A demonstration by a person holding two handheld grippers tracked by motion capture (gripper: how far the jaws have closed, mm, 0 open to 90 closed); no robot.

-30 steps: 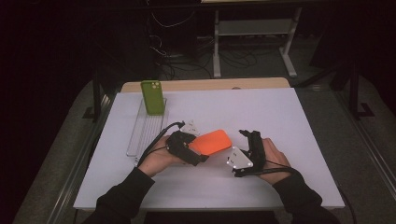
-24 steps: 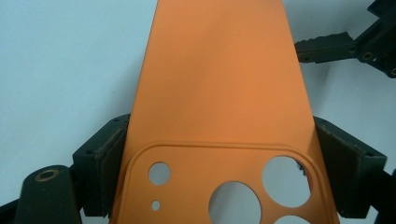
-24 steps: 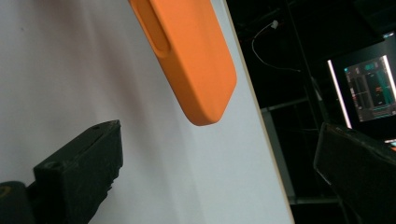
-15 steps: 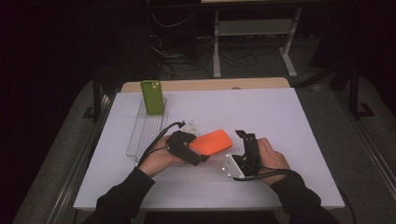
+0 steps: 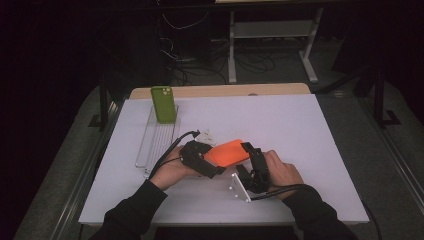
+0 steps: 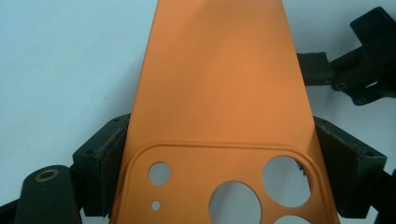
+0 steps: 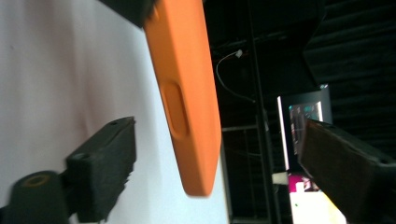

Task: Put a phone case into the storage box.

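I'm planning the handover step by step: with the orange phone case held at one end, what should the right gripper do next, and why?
Probably close the right gripper on the orange phone case. The left gripper already clamps its camera-hole end, and the free end sits between the right jaws, which have just been closing but stand apart from it on both sides.

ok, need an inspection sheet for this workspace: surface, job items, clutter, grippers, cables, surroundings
Surface: white table top, flat, bare at right.
Job's things: orange phone case held off the table; camera cut-outs at the held end.
Clutter: green phone case upright at the far end of a clear slotted rack.
Grippers: left gripper shut on the orange case's sides. Right gripper open, jaws just closing, astride its free end, pads not pressing.
Cables: one trails from each gripper.
Surroundings: dark room, shelf frame and floor wiring behind.
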